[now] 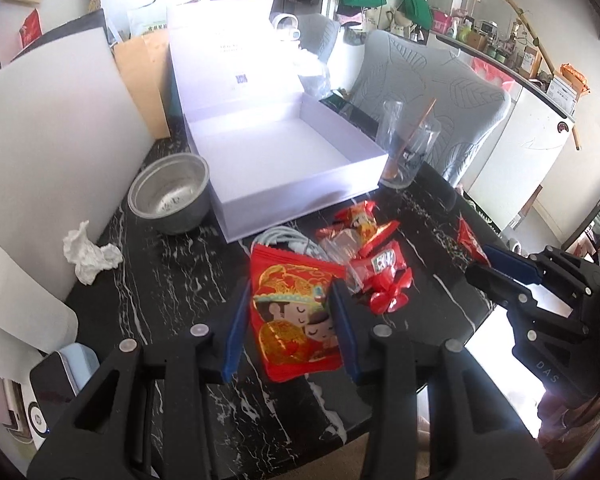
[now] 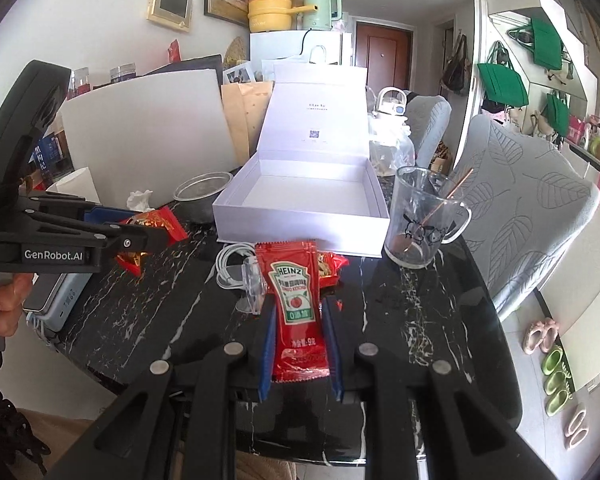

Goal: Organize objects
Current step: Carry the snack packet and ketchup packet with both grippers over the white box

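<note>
From my left wrist camera I see the left gripper (image 1: pixel 292 320) clenched on a red snack packet with a cartoon couple (image 1: pixel 294 316), its blue pads pressing both long edges and the packet hanging above the black marble table (image 1: pixel 160 280). Just beyond it lies a small heap of red candy wrappers (image 1: pixel 374 256) and a coiled white cable (image 1: pixel 288 240). The open white box (image 1: pixel 284 152) sits farther back, lid raised, its floor bare. To the left of the box stands a metal bowl (image 1: pixel 170 196), and nearer on that side lies a crumpled tissue (image 1: pixel 90 252). A glass mug (image 1: pixel 406 148) with a copper-coloured straw stands off the box's right corner. At the right edge of this view the right gripper (image 1: pixel 484 264) comes in sideways; what it holds looks like a red sliver only.

My right wrist camera settles that: the right gripper (image 2: pixel 298 316) is clamped tight on a Heinz ketchup sachet (image 2: pixel 296 304), held upright between the pads, in front of the box's near wall (image 2: pixel 300 236). This view also shows a cartoon print on the mug (image 2: pixel 424 220), and a grey power bank (image 2: pixel 58 300) at the near left table edge, which the left view barely catches. The left gripper (image 2: pixel 156 236) shows at the left edge with the red packet (image 2: pixel 156 222), and a person's fingers (image 2: pixel 4 308) on its handle
</note>
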Demonstrator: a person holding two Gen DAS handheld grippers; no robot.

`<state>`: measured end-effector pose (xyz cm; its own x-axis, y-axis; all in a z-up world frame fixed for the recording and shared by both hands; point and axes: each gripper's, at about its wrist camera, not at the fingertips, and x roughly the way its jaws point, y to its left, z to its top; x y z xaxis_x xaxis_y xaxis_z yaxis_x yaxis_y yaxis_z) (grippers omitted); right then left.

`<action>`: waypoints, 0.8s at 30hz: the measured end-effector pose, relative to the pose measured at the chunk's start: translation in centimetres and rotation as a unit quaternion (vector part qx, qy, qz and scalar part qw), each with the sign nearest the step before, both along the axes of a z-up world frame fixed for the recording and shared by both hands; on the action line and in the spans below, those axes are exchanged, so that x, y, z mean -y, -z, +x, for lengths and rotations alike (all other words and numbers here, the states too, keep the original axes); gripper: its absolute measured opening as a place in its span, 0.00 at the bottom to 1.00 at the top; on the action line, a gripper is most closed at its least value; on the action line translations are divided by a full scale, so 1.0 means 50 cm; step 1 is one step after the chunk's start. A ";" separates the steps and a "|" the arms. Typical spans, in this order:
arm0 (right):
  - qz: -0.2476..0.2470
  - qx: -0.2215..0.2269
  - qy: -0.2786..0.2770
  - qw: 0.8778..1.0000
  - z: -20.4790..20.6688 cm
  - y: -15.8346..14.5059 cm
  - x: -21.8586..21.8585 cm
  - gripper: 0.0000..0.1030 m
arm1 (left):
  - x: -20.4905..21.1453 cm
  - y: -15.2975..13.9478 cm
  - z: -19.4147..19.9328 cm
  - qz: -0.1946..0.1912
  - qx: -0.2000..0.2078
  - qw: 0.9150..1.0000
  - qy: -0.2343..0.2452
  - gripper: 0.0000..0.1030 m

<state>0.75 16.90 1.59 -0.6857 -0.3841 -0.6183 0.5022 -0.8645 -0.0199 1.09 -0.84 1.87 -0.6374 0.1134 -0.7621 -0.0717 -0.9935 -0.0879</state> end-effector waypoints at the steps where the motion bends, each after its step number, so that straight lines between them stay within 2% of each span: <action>1: 0.001 -0.001 -0.003 1.000 -0.003 -0.005 0.002 0.21 | 0.001 -0.005 -0.002 0.000 -0.003 1.000 0.001 0.37; 10: 0.005 -0.019 -0.017 1.000 -0.035 -0.061 0.020 0.21 | 0.006 -0.056 -0.036 -0.004 -0.025 1.000 0.001 0.37; 18: 0.004 -0.014 -0.025 1.000 -0.088 -0.082 0.041 0.21 | 0.010 -0.110 -0.074 -0.020 -0.058 0.998 0.004 0.37; 24: 0.000 -0.012 -0.029 1.000 -0.129 -0.096 0.055 0.21 | 0.015 -0.126 -0.110 -0.027 -0.063 0.998 0.008 0.37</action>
